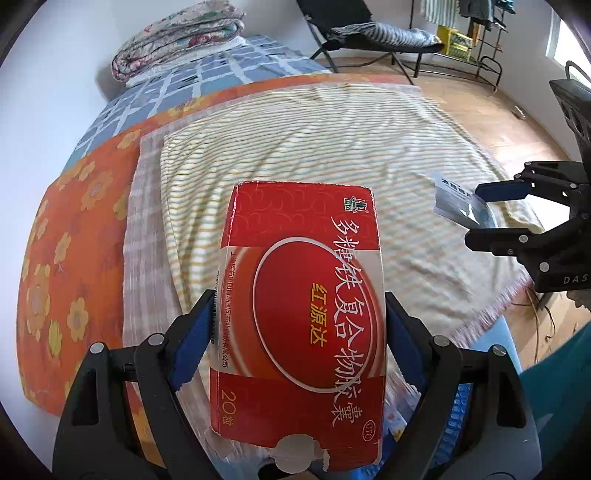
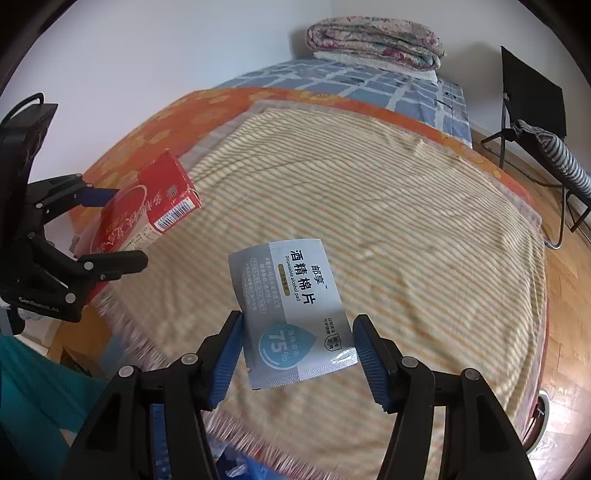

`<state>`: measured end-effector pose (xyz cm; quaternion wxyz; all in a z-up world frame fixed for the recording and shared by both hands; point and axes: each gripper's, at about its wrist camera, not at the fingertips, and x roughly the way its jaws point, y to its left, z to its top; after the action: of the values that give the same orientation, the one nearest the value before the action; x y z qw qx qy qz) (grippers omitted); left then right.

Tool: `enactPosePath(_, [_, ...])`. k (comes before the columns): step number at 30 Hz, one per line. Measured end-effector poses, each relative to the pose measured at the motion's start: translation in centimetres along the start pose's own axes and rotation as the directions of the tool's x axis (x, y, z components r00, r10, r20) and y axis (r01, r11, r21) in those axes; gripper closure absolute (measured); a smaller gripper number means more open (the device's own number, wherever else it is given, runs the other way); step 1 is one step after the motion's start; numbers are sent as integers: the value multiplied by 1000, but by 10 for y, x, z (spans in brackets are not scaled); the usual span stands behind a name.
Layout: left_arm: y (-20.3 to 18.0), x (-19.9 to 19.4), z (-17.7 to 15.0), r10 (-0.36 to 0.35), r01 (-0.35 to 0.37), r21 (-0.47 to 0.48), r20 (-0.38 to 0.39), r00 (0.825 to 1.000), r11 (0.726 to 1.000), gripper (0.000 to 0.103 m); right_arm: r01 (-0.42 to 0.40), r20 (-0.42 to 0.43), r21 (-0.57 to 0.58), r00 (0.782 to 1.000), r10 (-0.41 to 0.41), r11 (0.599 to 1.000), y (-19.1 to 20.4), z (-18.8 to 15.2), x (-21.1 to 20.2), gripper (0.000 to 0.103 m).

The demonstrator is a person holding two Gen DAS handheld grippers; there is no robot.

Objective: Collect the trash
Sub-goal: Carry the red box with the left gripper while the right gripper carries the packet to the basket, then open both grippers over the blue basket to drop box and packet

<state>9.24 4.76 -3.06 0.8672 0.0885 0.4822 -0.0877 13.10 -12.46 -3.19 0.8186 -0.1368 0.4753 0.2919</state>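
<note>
My left gripper point(image 1: 299, 325) is shut on a red medicine box point(image 1: 303, 314) with Chinese print and a torn near end, held above the bed. The box point(image 2: 147, 206) and the left gripper point(image 2: 110, 229) also show at the left of the right wrist view. My right gripper point(image 2: 297, 350) is shut on a grey alcohol pad packet point(image 2: 291, 314) marked 75%, held by its edges above the striped blanket. In the left wrist view the packet point(image 1: 458, 203) and the right gripper point(image 1: 480, 214) show at the right.
A striped cream blanket point(image 2: 369, 206) covers an orange flowered sheet point(image 1: 74, 229) on the bed. A folded quilt point(image 1: 177, 40) lies at the far end. A black folding chair point(image 1: 369, 33) stands on the wooden floor point(image 1: 509, 122). Something teal point(image 2: 33, 398) is below the bed edge.
</note>
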Motion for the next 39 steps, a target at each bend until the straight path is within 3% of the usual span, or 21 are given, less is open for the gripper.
enactPosePath(8, [-33,-35,-43,-44,44,21,10,999,999,16,-4,17,-8,1000,4,1000,26,-50,-41,41])
enactPosePath(17, [-67,-43,-90,-90,91,57,-18,996,994,16,-12,-8,-11,1000,12,1000,54,-104,-57,41])
enactPosePath(32, [-90,-24,-143,-132,140,66,-112,985,988,16,-47,-90,26,995,49,999,74,-164,-34,40])
enactPosePath(39, [-109,-3,-165,-139,161,106,-195,971,981,16,-72,-115,53,990,78,996,75,-180,-20,40])
